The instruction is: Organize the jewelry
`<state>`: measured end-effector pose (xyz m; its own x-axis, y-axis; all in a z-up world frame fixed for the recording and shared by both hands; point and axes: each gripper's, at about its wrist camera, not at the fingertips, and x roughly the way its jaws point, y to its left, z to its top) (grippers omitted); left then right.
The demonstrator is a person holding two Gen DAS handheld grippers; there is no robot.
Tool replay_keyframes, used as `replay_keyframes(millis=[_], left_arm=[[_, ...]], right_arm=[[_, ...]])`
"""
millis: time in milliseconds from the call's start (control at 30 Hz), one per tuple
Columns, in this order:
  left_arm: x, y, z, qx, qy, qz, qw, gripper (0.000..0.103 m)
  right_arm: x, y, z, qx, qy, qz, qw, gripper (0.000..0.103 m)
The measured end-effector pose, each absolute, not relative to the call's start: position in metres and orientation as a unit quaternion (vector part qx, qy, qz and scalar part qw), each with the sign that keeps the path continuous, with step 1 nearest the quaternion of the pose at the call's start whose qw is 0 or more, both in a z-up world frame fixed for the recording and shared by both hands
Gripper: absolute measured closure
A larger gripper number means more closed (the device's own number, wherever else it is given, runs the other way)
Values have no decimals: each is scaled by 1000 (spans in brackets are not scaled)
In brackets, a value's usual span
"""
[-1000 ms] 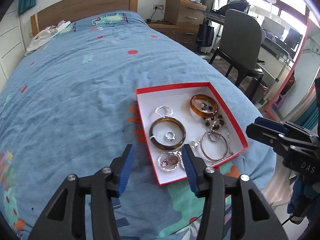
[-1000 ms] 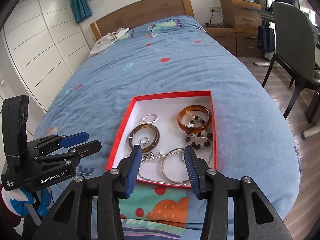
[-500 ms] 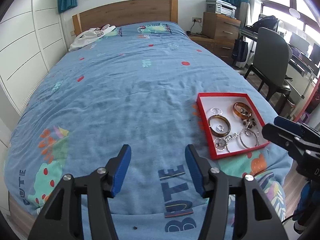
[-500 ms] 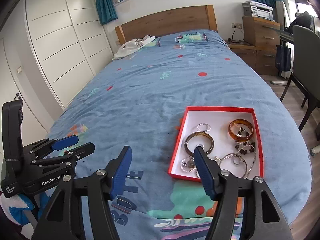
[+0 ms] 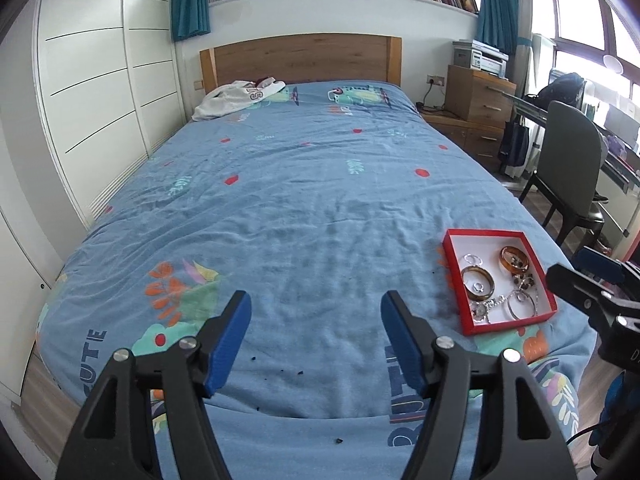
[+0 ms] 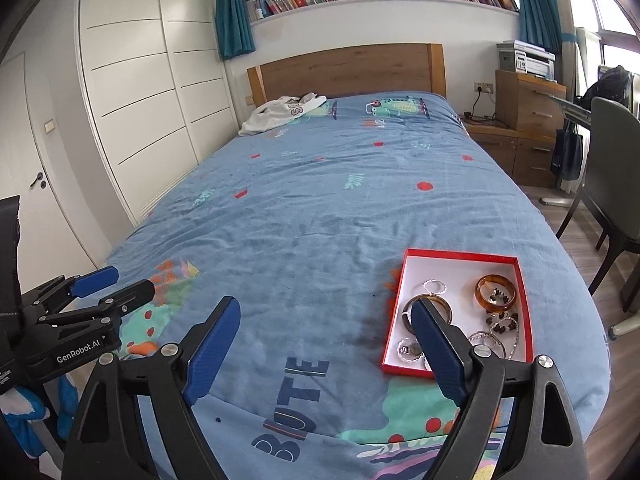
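Observation:
A red-rimmed white box (image 5: 456,280) (image 6: 520,312) lies on the blue bedspread near the foot of the bed, at the right. In it lie an amber bangle (image 5: 515,259) (image 6: 496,293), a brown bangle (image 5: 478,278) (image 6: 444,307), silver rings, a watch, beads and chains. My left gripper (image 5: 316,340) is open and empty, over the bedspread well left of the box. My right gripper (image 6: 326,344) is open and empty; its right finger overlaps the box's near left part in view.
The bed (image 5: 300,208) has a wooden headboard (image 5: 300,58) and white clothing (image 5: 236,96) by it. A white wardrobe (image 5: 92,92) stands at the left. A grey chair (image 5: 572,168), desk and wooden drawers (image 5: 480,96) stand at the right.
Both grippers have pulled back and away from the box, so it looks smaller and farther. The left gripper has swung left. Both stay open and empty.

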<state>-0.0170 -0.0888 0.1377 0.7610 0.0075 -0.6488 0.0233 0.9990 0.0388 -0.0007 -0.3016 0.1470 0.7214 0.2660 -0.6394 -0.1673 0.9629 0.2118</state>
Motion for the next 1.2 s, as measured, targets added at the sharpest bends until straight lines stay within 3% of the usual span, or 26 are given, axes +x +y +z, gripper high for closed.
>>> replay_keyframes(millis=[600,1200], left_arm=[[-51,-43,164,15,295,39,955,37],[-34,-48,152,9,321,16,947,37]], right_arm=[[-31,-262,160,31,364,95,926,8],[-19,-298,134,52,385,31,921,8]])
